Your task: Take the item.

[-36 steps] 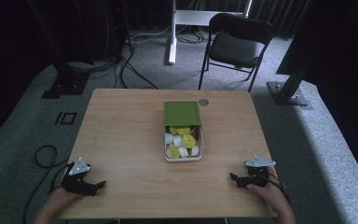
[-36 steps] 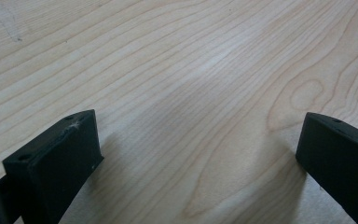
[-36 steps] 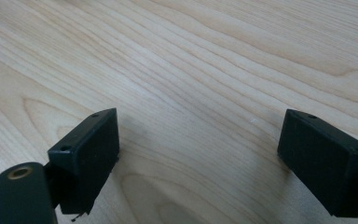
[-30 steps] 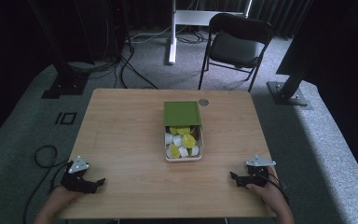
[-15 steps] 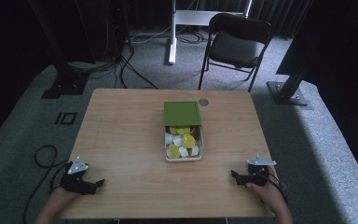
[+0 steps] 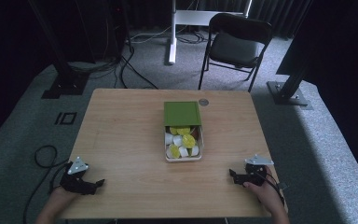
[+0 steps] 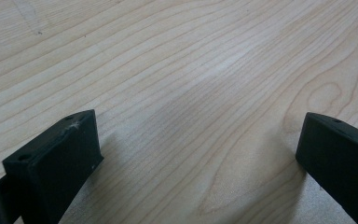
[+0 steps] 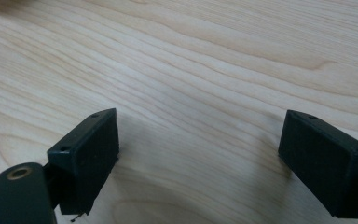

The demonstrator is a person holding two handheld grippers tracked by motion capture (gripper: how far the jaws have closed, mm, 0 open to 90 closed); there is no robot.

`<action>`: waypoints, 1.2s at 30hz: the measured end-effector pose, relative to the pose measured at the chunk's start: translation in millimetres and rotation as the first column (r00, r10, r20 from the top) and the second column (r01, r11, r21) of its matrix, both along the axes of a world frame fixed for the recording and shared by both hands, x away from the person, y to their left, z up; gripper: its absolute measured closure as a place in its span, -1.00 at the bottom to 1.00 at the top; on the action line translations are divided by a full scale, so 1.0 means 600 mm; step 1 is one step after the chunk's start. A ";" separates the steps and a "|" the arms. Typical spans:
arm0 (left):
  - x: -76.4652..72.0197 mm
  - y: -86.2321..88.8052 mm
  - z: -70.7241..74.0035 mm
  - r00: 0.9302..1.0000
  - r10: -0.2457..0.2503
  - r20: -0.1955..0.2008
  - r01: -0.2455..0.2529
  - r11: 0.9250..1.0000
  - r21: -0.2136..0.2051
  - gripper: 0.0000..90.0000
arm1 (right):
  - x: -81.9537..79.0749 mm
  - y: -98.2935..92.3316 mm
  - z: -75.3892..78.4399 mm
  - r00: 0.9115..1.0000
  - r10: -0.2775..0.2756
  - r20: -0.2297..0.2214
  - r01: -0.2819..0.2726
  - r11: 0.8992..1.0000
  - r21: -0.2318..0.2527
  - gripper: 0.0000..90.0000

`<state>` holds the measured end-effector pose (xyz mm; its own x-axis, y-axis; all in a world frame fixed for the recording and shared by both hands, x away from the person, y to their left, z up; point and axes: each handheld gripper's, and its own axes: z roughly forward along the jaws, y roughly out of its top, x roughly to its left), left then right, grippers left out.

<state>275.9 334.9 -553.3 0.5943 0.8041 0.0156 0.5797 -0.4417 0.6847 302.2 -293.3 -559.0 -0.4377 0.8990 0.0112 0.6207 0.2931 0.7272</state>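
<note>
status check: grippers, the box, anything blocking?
Left gripper open, empty, near table corner. Right gripper same, opposite corner. Box mid-table, green lid slid back, yellow and white cups exposed. Bare wood between grippers and box.

I see a table (image 6: 121, 135) of pale wood, its grain smooth and matt. My left gripper (image 7: 196, 154) and right gripper (image 8: 198, 149) have matt black plastic-looking jaws, scuffed at the edges. The box's green lid (image 6: 182, 113) looks matt.
</note>
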 end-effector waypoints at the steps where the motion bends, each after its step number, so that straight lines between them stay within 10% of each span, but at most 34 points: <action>1: 0.000 0.000 0.000 1.000 0.000 0.000 0.000 1.000 0.001 -0.99 | 0.001 0.002 0.000 1.000 0.005 0.002 -0.005 1.000 -0.001 -0.73; 18: 0.000 0.000 0.000 1.000 -0.001 -0.001 0.001 1.000 0.002 -0.99 | 0.012 0.019 0.035 0.999 -0.033 0.014 0.033 0.999 -0.010 -0.69; 36: 0.000 0.000 0.000 1.000 -0.001 -0.002 0.001 1.000 0.002 -0.99 | 0.024 0.043 0.105 0.996 -0.030 0.084 0.022 0.995 0.101 -0.69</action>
